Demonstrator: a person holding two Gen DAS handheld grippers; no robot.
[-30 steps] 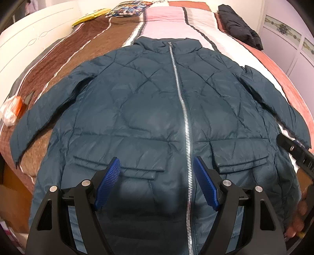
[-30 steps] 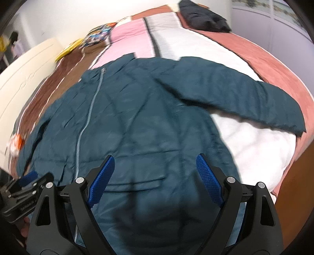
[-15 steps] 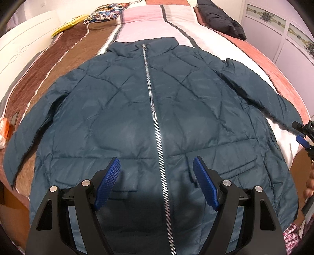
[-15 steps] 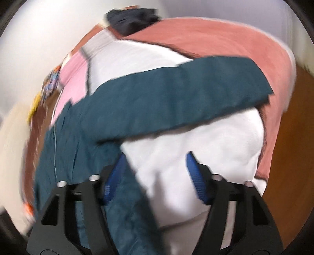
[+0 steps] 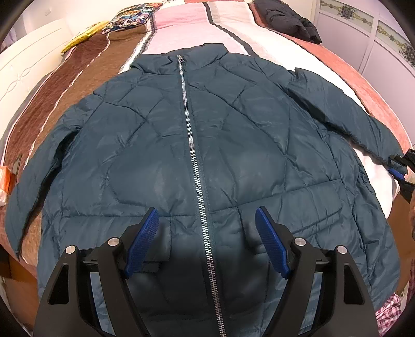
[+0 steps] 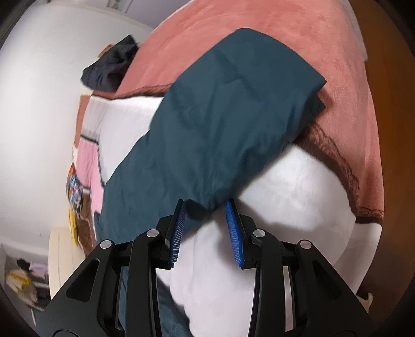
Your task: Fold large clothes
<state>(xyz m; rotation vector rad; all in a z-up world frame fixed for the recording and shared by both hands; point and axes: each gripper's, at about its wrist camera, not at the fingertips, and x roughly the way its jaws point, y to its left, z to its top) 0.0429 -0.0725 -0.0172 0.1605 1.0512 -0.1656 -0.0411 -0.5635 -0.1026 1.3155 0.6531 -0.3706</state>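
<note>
A dark teal quilted jacket lies face up and zipped on the bed, with both sleeves spread out. My left gripper hovers open over the jacket's lower front, astride the zipper, with nothing between its fingers. My right gripper is at the lower edge of the jacket's right sleeve, close to the cuff. Its jaws are closing with a fold of the sleeve between the blue pads. In the left wrist view the right gripper shows at the far right, at the sleeve's end.
The bed carries a striped blanket in brown, pink, white and salmon. A black garment lies at the far end beside a patterned pillow. An orange packet sits at the left edge. Wardrobe doors stand to the right, above a wooden floor.
My right gripper swung right from the jacket's body to the right sleeve, rolled over, and its jaws narrowed around the sleeve's edge. The left gripper shifted slightly along the hem, staying open.
</note>
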